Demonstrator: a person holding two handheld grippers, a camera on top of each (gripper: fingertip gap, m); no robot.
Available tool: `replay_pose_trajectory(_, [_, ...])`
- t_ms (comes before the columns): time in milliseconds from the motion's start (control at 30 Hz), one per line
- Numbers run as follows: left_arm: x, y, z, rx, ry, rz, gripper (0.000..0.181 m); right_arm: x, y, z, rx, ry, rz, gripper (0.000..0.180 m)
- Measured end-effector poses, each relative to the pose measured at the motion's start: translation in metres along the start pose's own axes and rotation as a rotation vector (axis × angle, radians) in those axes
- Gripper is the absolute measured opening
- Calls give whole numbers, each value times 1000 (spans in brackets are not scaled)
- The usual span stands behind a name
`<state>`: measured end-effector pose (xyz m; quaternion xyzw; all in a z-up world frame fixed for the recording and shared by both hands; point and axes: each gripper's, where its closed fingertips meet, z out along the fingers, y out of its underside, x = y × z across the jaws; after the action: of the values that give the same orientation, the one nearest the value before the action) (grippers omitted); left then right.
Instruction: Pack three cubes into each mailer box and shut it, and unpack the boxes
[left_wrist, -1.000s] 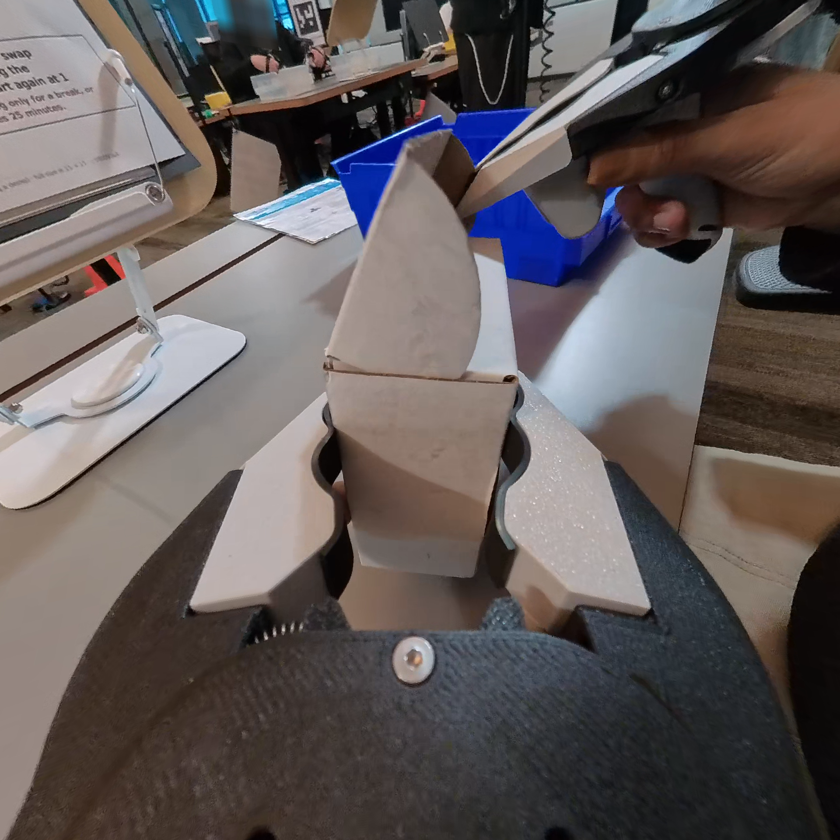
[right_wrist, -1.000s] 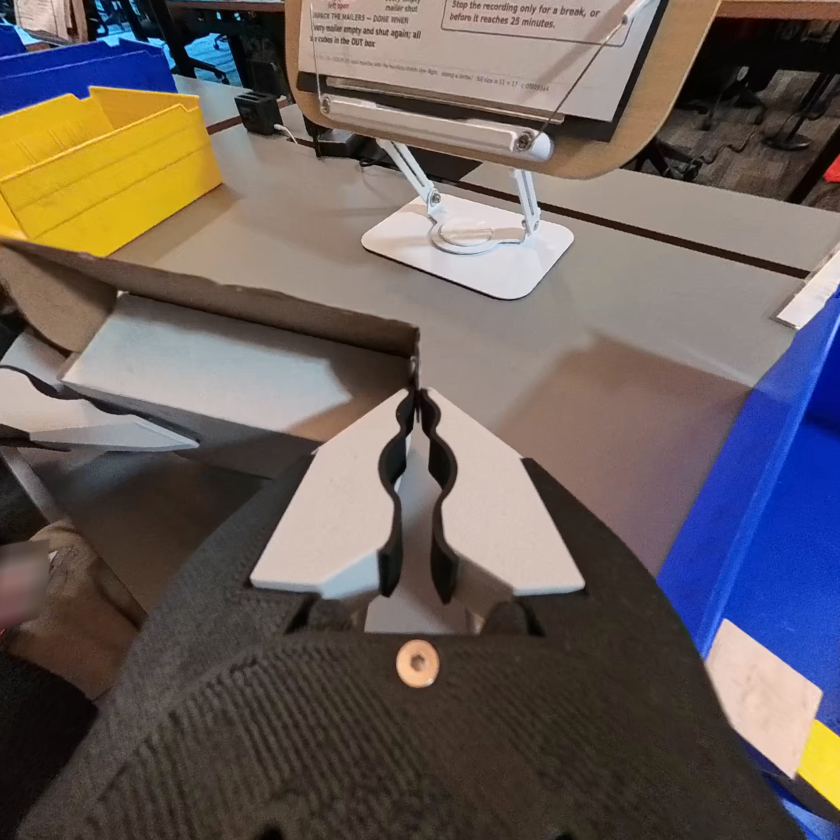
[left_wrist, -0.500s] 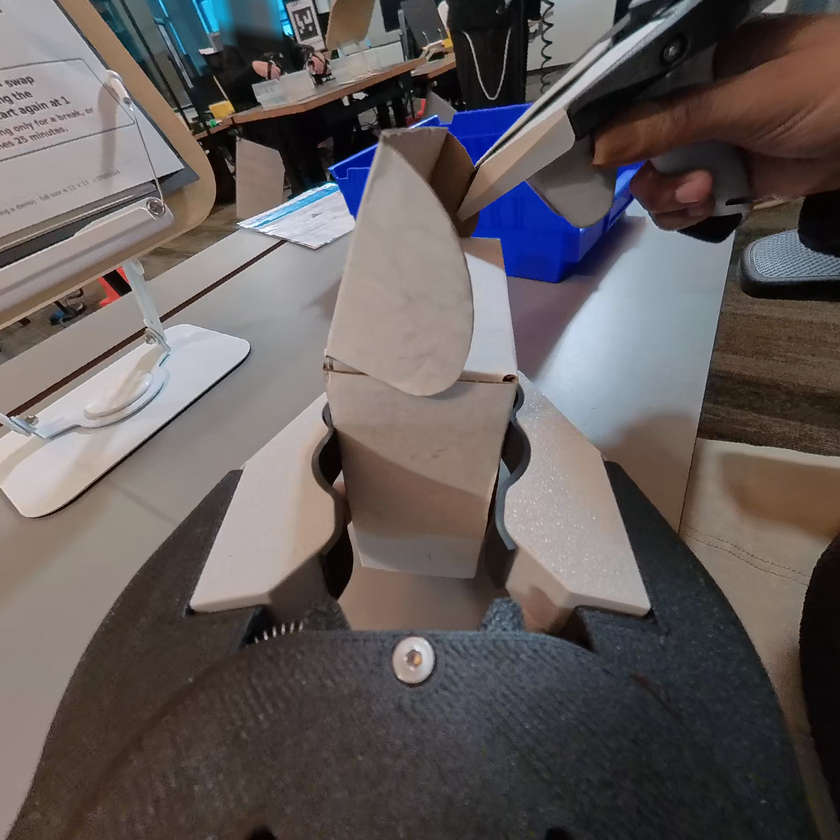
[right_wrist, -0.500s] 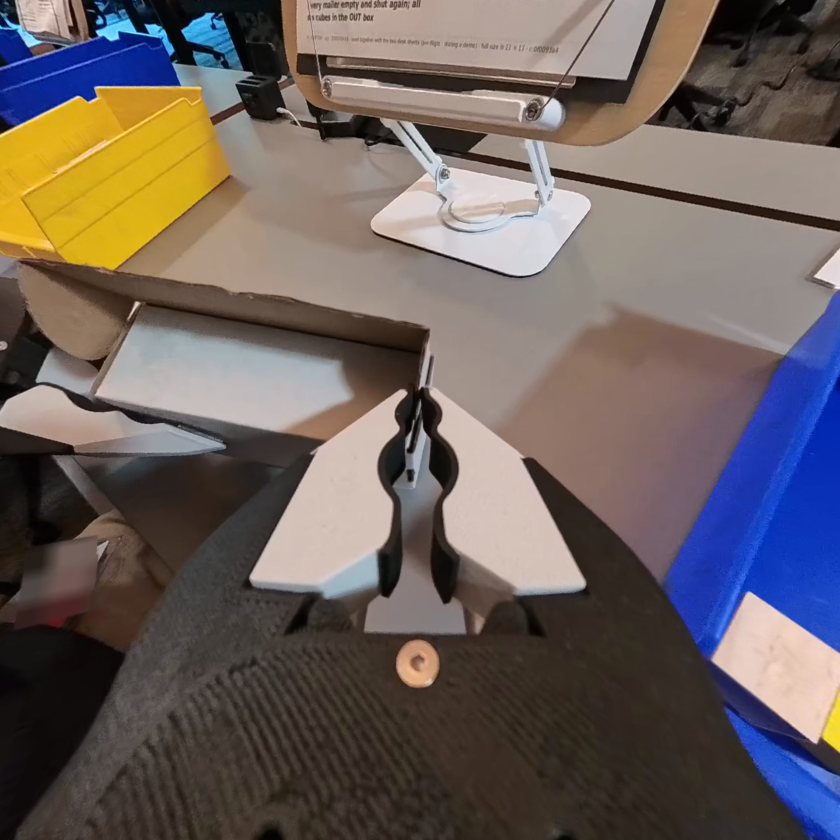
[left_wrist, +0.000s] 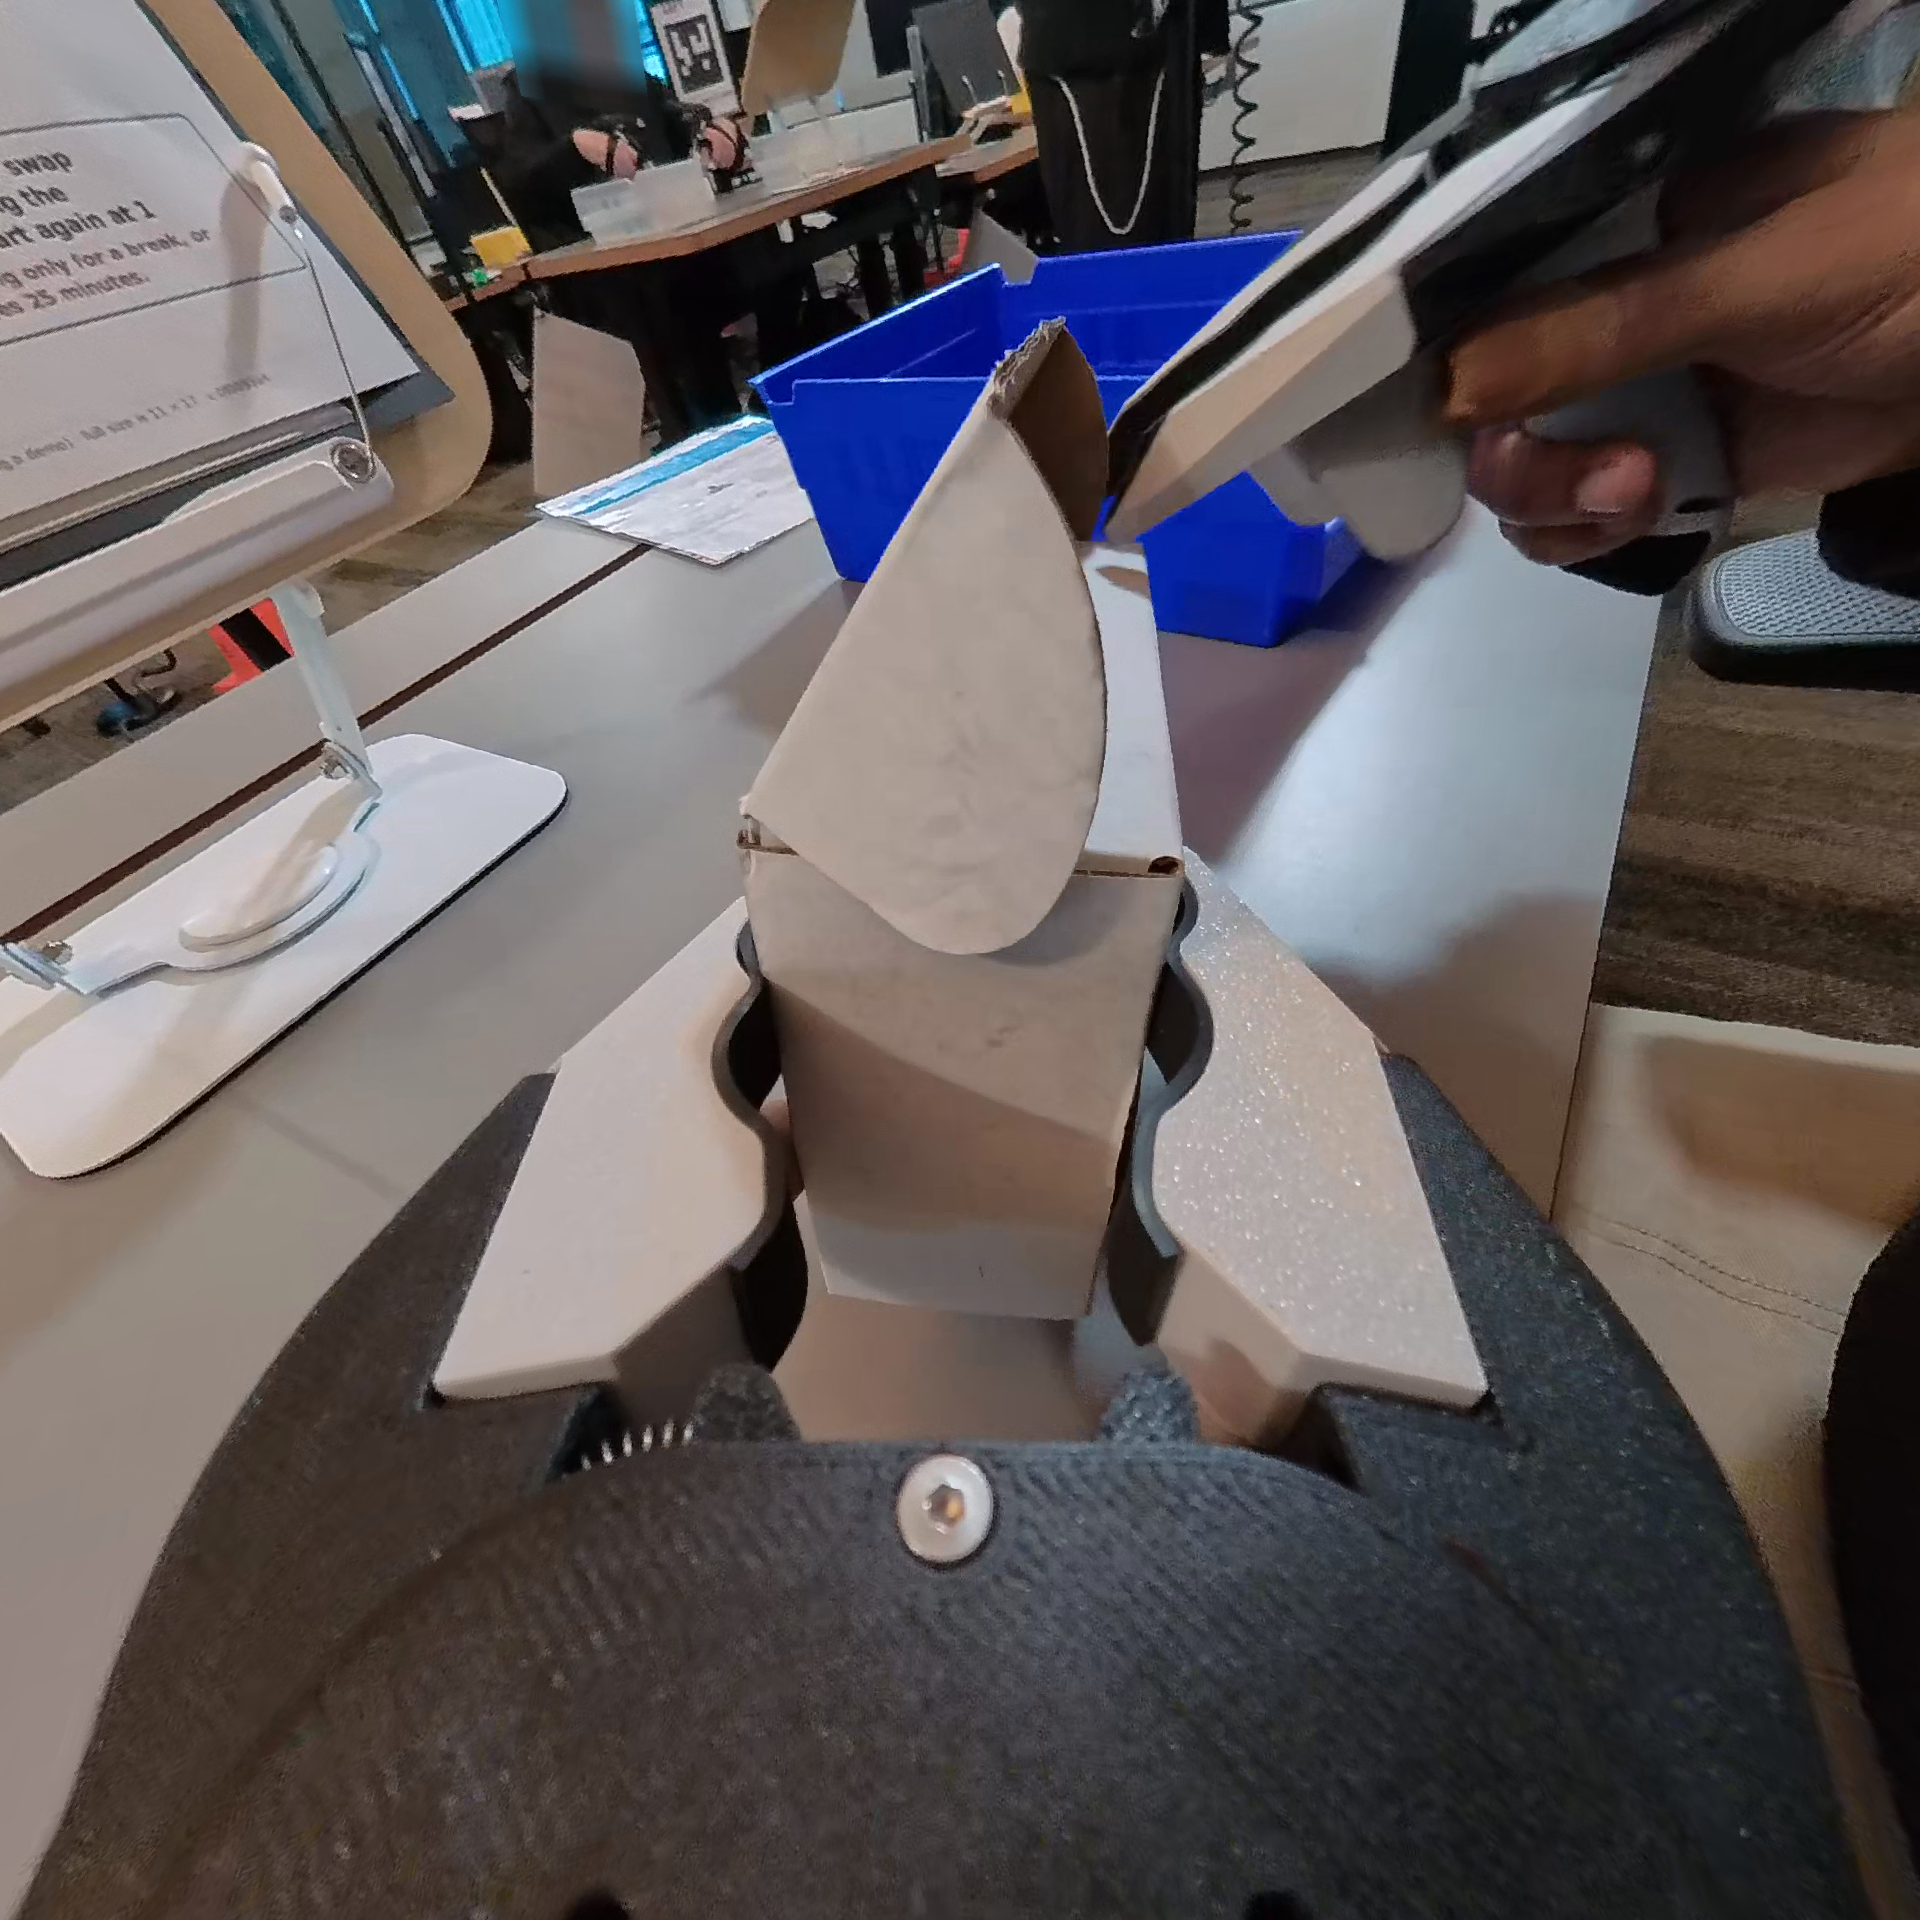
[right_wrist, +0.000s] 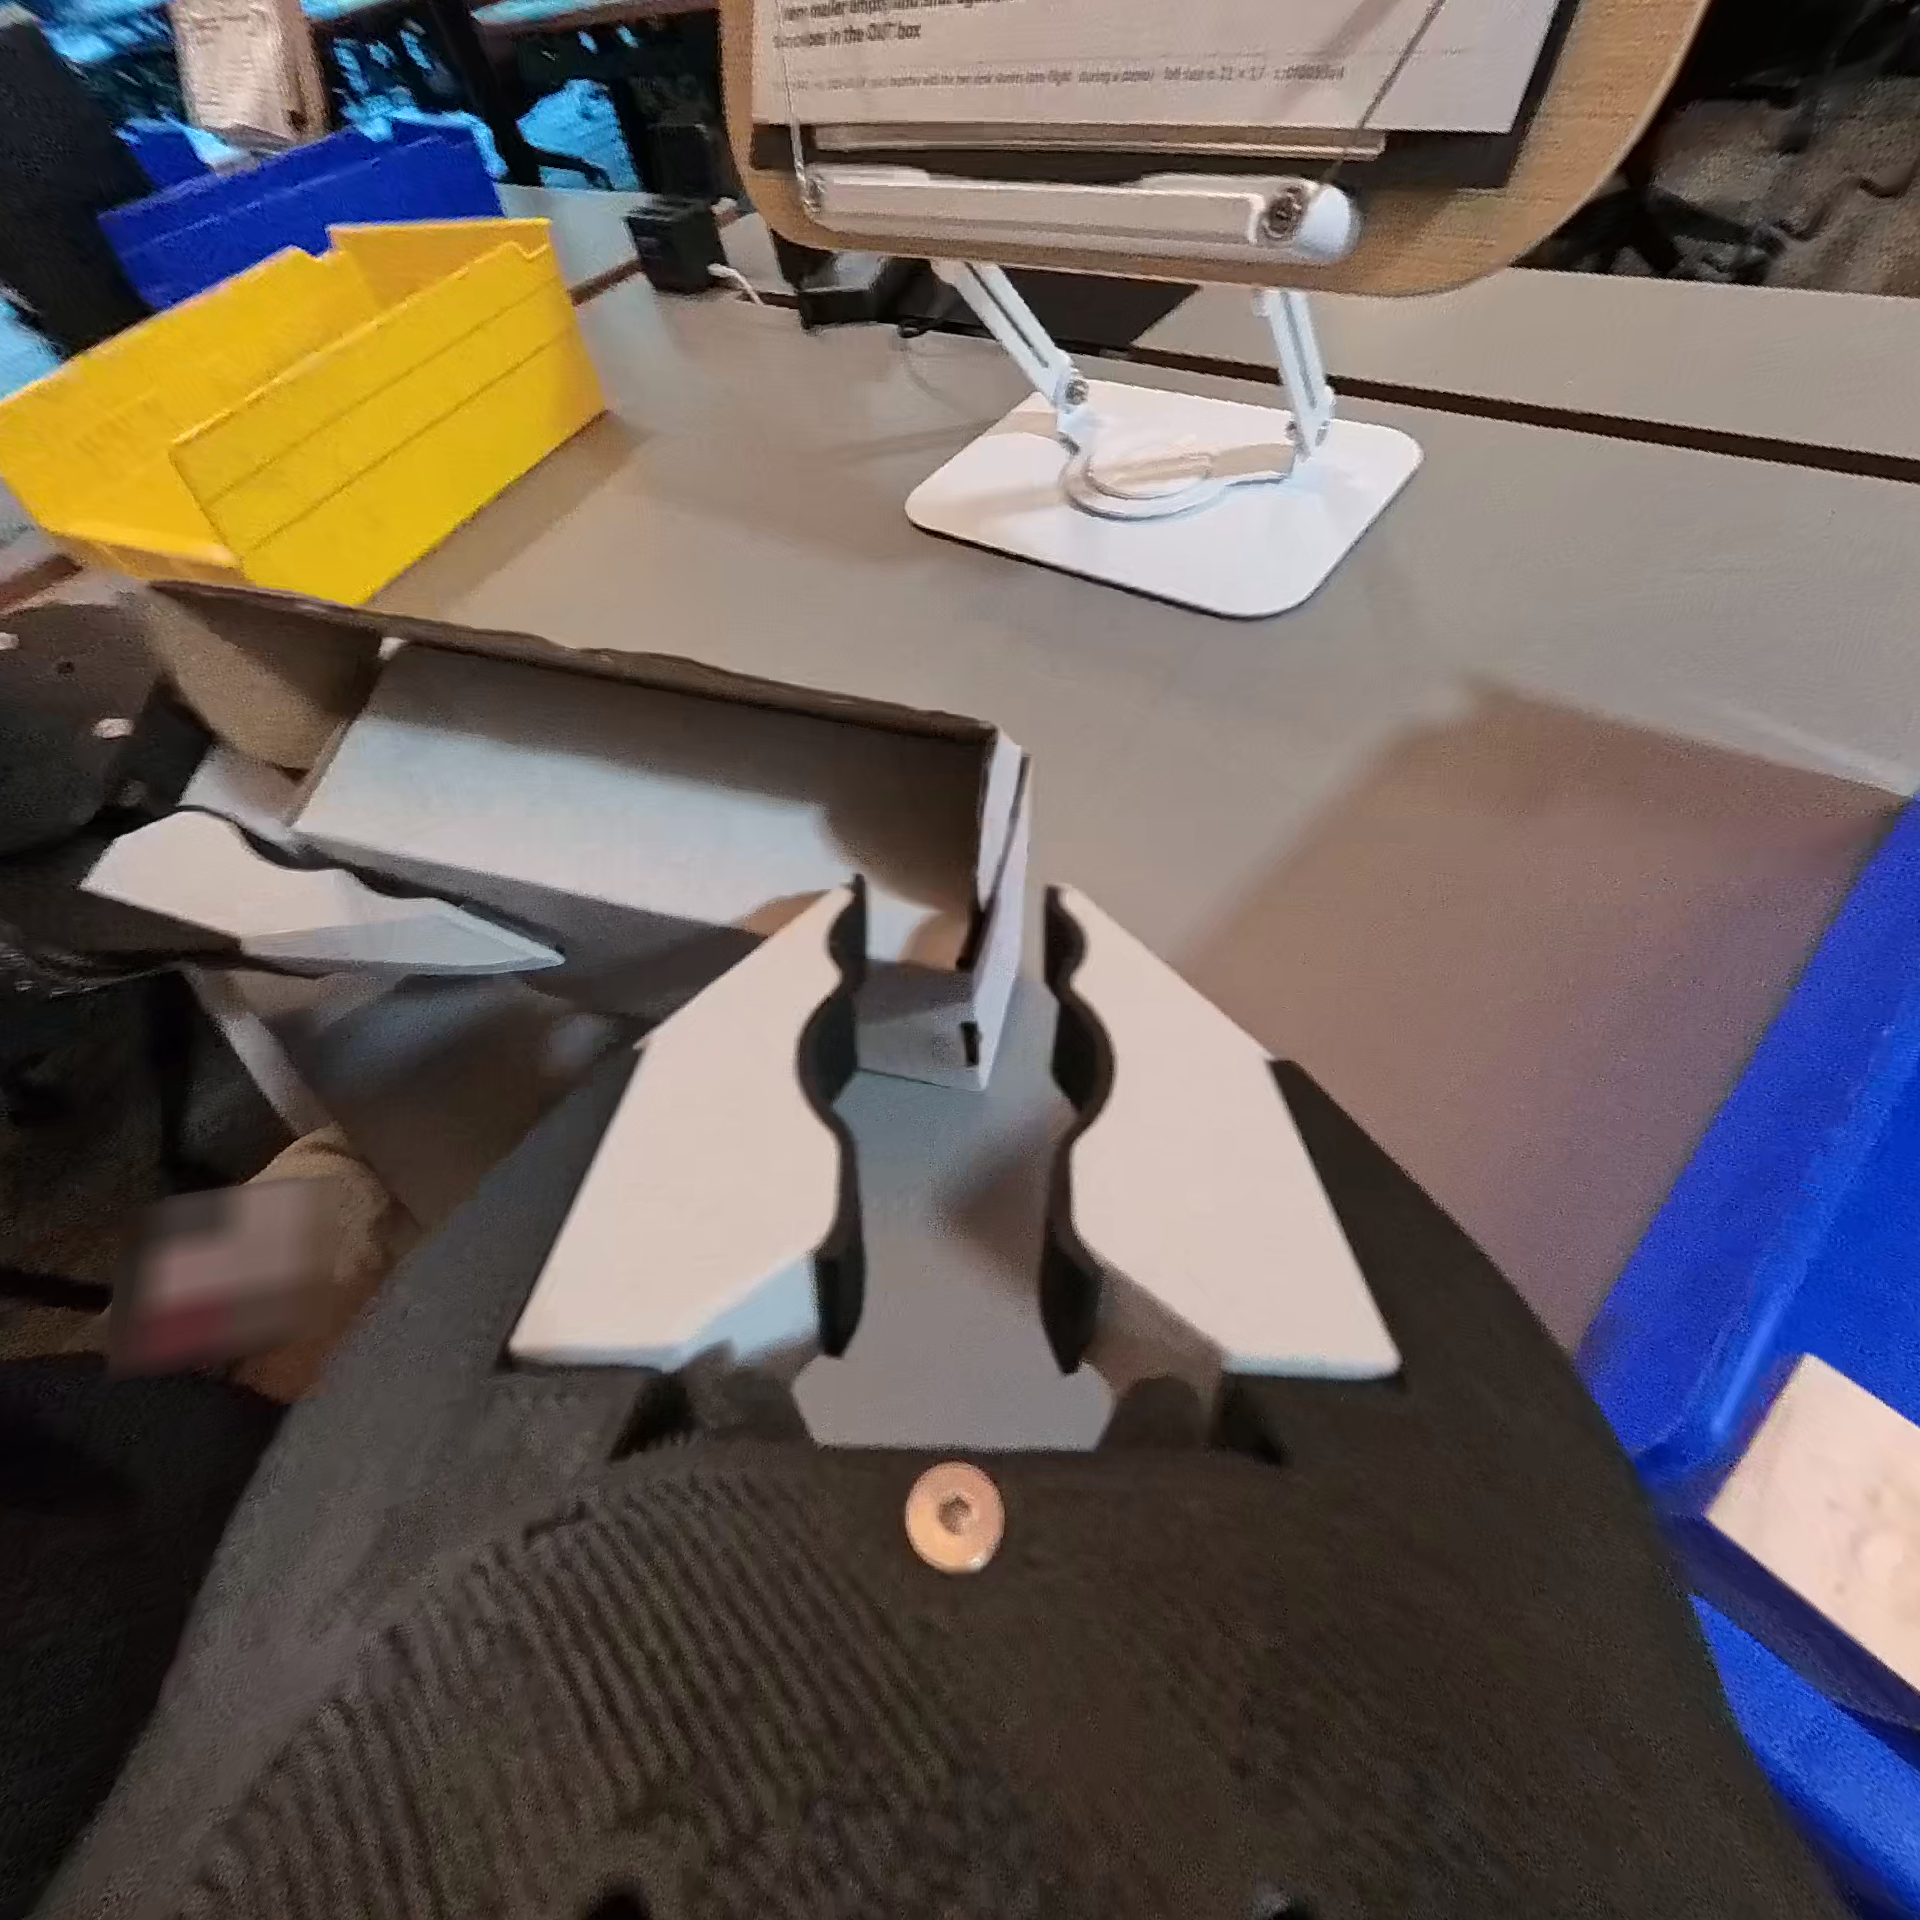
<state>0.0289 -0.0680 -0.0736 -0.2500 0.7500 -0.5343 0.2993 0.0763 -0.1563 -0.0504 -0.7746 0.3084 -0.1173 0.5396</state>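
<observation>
- The step in hand looked like opening the box (left_wrist: 961, 1081): the left gripper (left_wrist: 961, 1049) was clamped on one end of it, holding it clear of the table (left_wrist: 1403, 790), while the right gripper (right_wrist: 951, 1039) had its jaws apart at the far end, around the corner of the box's end wall and touching nothing I could make out.
- To do it well, I judged the left grip should stay firm and level so the box cannot swing, and the right should close on the lid (right_wrist: 582, 665) edge alone, not on the wall below it (a pinch of both would hold the box shut).
- The lift should follow the hinge, slow enough that the thin card does not crease.
- The box was plain grey-white card, brown on the inside and rather scuffed.
- Its rounded flap (left_wrist: 935, 748) stood up over the clamped end, and the lid was raised along its length.
- No cubes showed; the inside was hidden in both views.
- A blue bin (left_wrist: 904, 447) stood beyond it, a yellow bin (right_wrist: 301, 395) on the other side.
</observation>
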Motion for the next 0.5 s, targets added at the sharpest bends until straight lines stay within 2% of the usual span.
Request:
replay_pose_trajectory(67, [0,0,0,2,1,-3,70,-2,-6,-8,51,-39,13,51])
replay_pose_trajectory(167, [0,0,0,4,2,-2,70,5,-31,-25,194,-30,38,63])
replay_pose_trajectory(267, [0,0,0,5,1,0,71,-13,-57,-37,322,-1,-61,57])
replay_pose_trajectory(300, [0,-1,0,4,-1,2,71,-28,-61,-37,334,-2,-125,45])
replay_pose_trajectory(367, [1,-1,1,-1,-8,2,71,-71,-58,-28,315,-53,-245,35])
replay_pose_trajectory(500, [3,-4,2,-10,-28,18,70,-134,-32,-1,179,-155,-276,35])
